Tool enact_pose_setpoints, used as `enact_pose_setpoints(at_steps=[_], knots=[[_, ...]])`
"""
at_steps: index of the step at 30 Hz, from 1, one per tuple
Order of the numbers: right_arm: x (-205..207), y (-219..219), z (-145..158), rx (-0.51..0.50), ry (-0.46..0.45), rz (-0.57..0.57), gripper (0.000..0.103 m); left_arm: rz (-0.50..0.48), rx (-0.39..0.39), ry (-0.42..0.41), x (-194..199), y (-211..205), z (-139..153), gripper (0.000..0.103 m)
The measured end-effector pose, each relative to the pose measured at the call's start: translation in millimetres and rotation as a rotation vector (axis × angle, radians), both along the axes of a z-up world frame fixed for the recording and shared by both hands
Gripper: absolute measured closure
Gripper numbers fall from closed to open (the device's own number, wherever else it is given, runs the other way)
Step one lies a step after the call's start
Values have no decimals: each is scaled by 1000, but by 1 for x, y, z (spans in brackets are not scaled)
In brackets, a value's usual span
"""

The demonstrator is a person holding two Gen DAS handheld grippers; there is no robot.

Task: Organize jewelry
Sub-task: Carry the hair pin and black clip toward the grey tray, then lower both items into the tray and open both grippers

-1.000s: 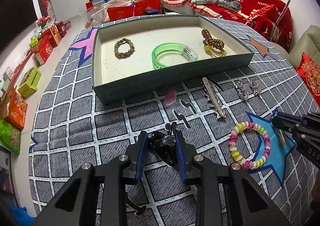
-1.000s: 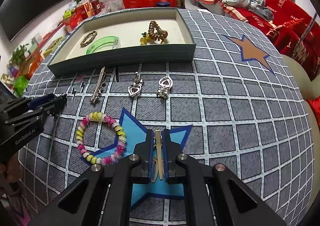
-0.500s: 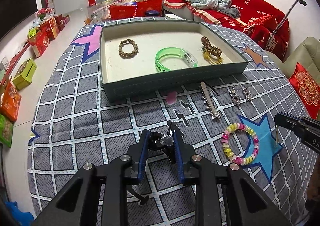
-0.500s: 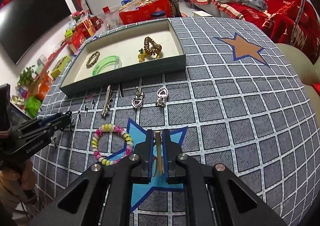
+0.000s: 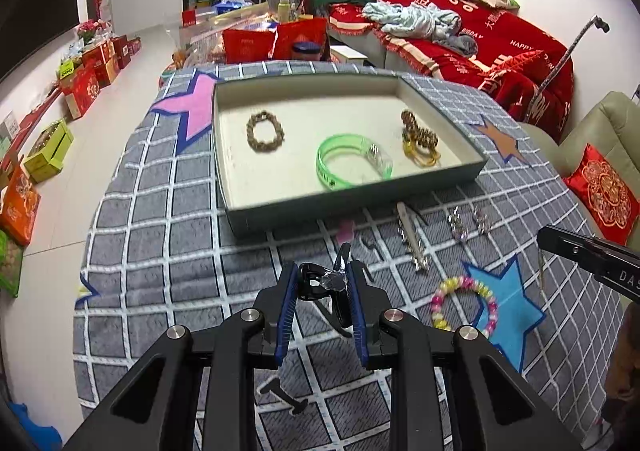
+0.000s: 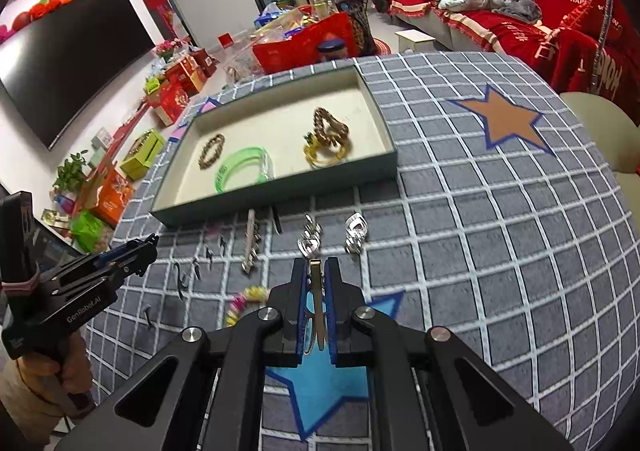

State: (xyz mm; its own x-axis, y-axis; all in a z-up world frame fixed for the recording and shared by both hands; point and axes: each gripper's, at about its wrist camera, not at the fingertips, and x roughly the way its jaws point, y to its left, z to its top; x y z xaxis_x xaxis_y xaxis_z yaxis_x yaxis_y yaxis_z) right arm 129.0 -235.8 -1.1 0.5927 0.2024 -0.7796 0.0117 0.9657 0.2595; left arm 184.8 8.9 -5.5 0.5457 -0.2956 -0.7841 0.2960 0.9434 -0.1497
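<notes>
My left gripper (image 5: 322, 281) is shut on a black hair claw clip (image 5: 320, 285) and holds it above the cloth, short of the grey tray (image 5: 360, 207). My right gripper (image 6: 316, 271) is shut on a thin gold hair pin (image 6: 317, 303), also lifted. The tray holds a brown bead bracelet (image 5: 265, 131), a green bangle (image 5: 348, 163) and a brown and yellow coil tie (image 5: 420, 139). On the cloth lie a silver barrette (image 5: 412, 239), two silver earrings (image 6: 332, 237) and a colourful bead bracelet (image 5: 464, 303).
Small black pins (image 6: 196, 267) and a pink bit (image 5: 346, 229) lie on the checked cloth (image 5: 160, 251) before the tray. The round table's edge drops off left and right. Red sofa (image 5: 480, 43) and boxes (image 5: 48, 155) stand beyond.
Both grippers have risen with their items and the view pulled back and up. The left gripper moved toward the tray; the right one moved forward over the earrings.
</notes>
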Motion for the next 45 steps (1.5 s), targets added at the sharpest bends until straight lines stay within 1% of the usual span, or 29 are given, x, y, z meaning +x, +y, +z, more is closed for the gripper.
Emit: enact_pose_setpoints(at_steps=[4, 9, 12, 19, 23, 26, 33, 39, 45], knots=[[17, 5, 9, 12, -13, 14, 94, 7, 0, -22, 11, 1, 9, 60], [48, 14, 19, 21, -25, 38, 94, 26, 2, -42, 32, 2, 17, 60], [68, 21, 21, 26, -24, 51, 94, 50, 4, -54, 50, 4, 20, 60], [118, 31, 18, 49, -15, 68, 94, 90, 19, -47, 93, 1, 18, 60], [146, 33, 12, 62, -9, 61, 94, 105, 30, -45, 117, -5, 14, 60], [166, 33, 4, 76, 3, 52, 94, 115, 37, -28, 136, -11, 9, 60], [198, 35, -17, 73, 37, 36, 94, 109, 69, 3, 171, -27, -5, 60], [213, 31, -31, 66, 55, 11, 94, 121, 92, 49, 187, -33, -23, 60], [222, 35, -41, 29, 66, 11, 94, 113, 122, 50, 188, -39, -31, 60]])
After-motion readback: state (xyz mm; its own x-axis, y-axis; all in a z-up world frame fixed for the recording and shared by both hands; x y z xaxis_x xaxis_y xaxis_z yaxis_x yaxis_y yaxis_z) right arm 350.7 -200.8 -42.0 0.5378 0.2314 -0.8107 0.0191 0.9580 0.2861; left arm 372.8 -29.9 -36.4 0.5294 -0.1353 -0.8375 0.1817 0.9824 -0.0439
